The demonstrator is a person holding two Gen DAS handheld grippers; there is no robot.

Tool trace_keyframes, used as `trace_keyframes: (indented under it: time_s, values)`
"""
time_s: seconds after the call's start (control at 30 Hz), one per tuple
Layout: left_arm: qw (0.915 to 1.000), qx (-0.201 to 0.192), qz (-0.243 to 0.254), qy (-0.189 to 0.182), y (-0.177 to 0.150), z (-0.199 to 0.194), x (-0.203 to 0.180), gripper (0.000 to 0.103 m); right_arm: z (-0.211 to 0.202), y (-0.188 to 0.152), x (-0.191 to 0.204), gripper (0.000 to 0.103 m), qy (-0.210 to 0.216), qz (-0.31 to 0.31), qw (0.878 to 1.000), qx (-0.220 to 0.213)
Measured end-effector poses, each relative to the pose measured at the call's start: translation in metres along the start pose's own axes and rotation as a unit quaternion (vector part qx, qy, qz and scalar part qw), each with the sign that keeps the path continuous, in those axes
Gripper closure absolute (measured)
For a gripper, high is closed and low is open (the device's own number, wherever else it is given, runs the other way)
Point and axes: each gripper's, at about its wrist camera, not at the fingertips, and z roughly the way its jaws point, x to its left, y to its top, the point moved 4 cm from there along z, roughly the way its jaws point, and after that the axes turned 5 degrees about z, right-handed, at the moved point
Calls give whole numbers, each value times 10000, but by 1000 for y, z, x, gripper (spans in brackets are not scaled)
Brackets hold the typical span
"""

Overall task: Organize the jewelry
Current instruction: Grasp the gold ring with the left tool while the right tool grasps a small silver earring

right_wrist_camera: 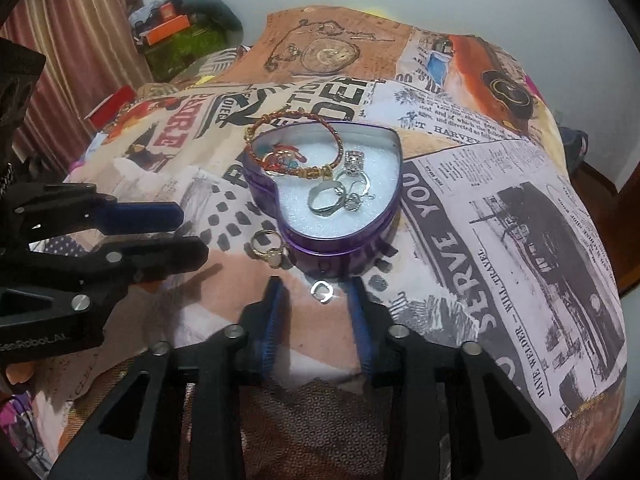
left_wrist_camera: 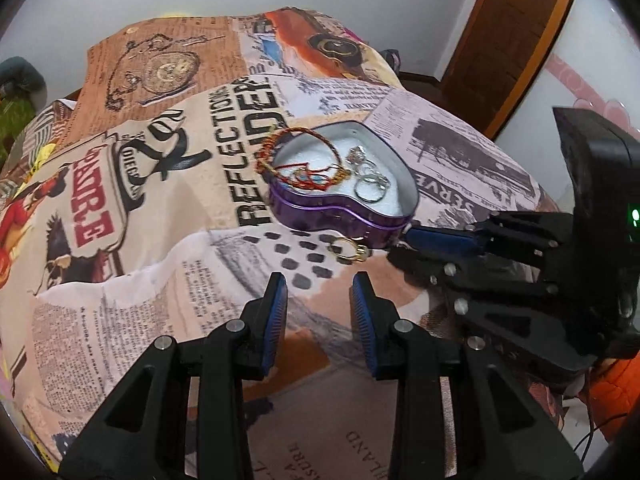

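Small silver ring [right_wrist_camera: 322,291] between right gripper [right_wrist_camera: 317,300] pads, heart tin [right_wrist_camera: 348,236] beyond — rings, bracelet inside

A printed cloth [right_wrist_camera: 460,168] covers the whole surface, patterned like old newspaper cuttings with bold headlines, a pocket watch and a vintage car; it lies rumpled, with folds toward the near edge; on it sits a purple heart-shaped tin [right_wrist_camera: 340,240], open at the top, white-lined; just beside the tin's near left wall a gold ring [right_wrist_camera: 269,249] lies on the fabric, close enough that it may touch; a small silver ring [right_wrist_camera: 322,291] rests on the cloth a little nearer, in front of the tin's point, apart from both.
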Motion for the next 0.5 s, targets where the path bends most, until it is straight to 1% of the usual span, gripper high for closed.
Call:
trace_keyframes:
  time_s: [0.07,0.2,0.3,0.5]
  values:
    - [10000,28,74,-31,0,2,-6,69,1,1,-4,93,-49,52,10000,7]
    - [9998,95,155,-29,3,7,-15,70,-2,0,-7,93,78,133,9999,-69]
    - [9997,125,221,-16,8,12,-19,70,-7,-1,-8,93,76,211,9997,-134]
    - [9993,229,281,117,15,25,-22,69,-23,-5,-19,93,142,421,9986,-295]
